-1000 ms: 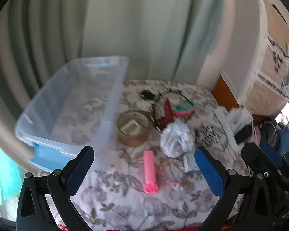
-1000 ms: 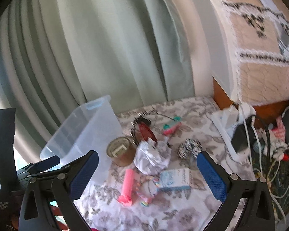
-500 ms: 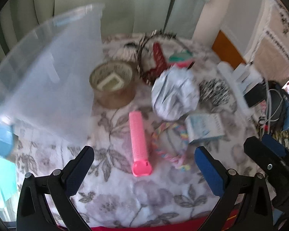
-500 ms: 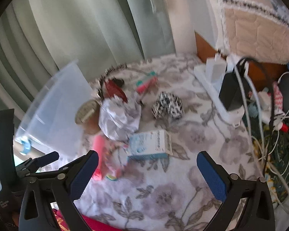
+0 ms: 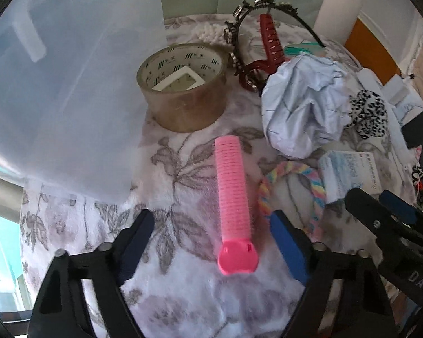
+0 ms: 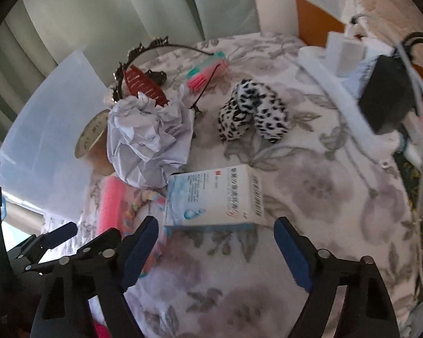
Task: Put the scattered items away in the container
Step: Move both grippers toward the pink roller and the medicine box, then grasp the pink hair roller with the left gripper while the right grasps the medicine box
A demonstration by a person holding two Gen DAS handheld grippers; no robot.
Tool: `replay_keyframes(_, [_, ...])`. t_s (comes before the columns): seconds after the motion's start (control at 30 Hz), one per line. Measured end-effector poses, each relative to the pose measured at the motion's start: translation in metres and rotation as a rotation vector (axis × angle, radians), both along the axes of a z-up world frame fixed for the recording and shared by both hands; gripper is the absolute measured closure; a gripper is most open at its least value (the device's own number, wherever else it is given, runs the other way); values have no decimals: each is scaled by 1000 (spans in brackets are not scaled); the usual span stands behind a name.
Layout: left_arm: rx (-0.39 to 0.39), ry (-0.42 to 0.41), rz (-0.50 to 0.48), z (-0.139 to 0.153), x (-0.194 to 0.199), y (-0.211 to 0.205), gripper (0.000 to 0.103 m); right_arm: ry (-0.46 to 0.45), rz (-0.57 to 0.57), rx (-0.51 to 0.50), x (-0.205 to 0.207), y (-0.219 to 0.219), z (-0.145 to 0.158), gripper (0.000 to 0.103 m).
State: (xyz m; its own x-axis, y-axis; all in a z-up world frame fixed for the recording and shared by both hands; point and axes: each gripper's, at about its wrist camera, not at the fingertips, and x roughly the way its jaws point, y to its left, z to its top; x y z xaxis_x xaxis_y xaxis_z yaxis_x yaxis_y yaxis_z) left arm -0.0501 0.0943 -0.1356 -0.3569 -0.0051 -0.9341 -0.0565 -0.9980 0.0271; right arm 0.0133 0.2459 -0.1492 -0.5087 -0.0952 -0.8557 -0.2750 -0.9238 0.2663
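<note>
Pink hair roller (image 5: 234, 197) lies lengthwise on the floral cloth, cap end toward me, between the wide-open jaws of my left gripper (image 5: 211, 242), which holds nothing. Clear container (image 5: 65, 84) sits just left of it, beside the tape roll (image 5: 183, 84).

Right gripper (image 6: 215, 249) also spread wide and empty, lined up on the blue-white box (image 6: 213, 197), box's near edge just ahead of the tips.

How I'd do the left grasp well, judging from this:
- Push forward a bit more so the pads sit along the roller's body, not only at the cap; cap looks smooth and could slip.
- Close across the cylinder's width, keep jaws square to its long axis or it may roll out.
- Rainbow braided loop (image 5: 293, 186) lies touching or just beside the roller near my right-side finger; I'd keep that finger clear of it so I don't drag it along.
- Cloth looks soft, so don't dig the tips in.

Box: close on the 2 short sides, it looks light.

Crumpled paper (image 6: 143, 140) is touching the box's far corner; may shift.
</note>
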Motion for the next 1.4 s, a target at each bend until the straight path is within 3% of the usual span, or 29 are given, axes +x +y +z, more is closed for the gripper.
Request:
replay_keyframes(0.17, [15,-48,9,-10,-2,-1,46,-7,-1,-7,-10,0,-9,24])
replay_keyframes(0.37, [-9,-34,-17,-7,3,7,51,-21,21,-2,-19,-3,-11,24])
replay_keyframes(0.47, [-1,-26,-21,-3,9,8,65,-38,21,19,-28,-9,-13,24])
replay_keyframes(0.5, [-6,-21,-25,0,11,9,75,-34,16,20,-28,-9,-12,26])
replay_keyframes(0.53, [-14,-15,-30,2,14,10,77,-34,12,17,-28,-8,-11,30])
replay_keyframes(0.77, [-20,6,-28,18,37,11,78,-2,-46,7,-5,-1,6,33])
replay_keyframes(0.83, [-18,22,-31,27,45,12,78,9,-53,11,-2,-2,14,63])
replay_keyframes(1.13, [-14,95,-48,59,85,11,78,46,-27,-6,13,-2,28,72])
replay_keyframes(1.3, [-6,123,-48,51,80,-15,78,54,-39,-26,22,-1,33,76])
replay_keyframes(1.4, [4,154,-51,51,51,-17,78,88,-31,-14,26,-3,46,76])
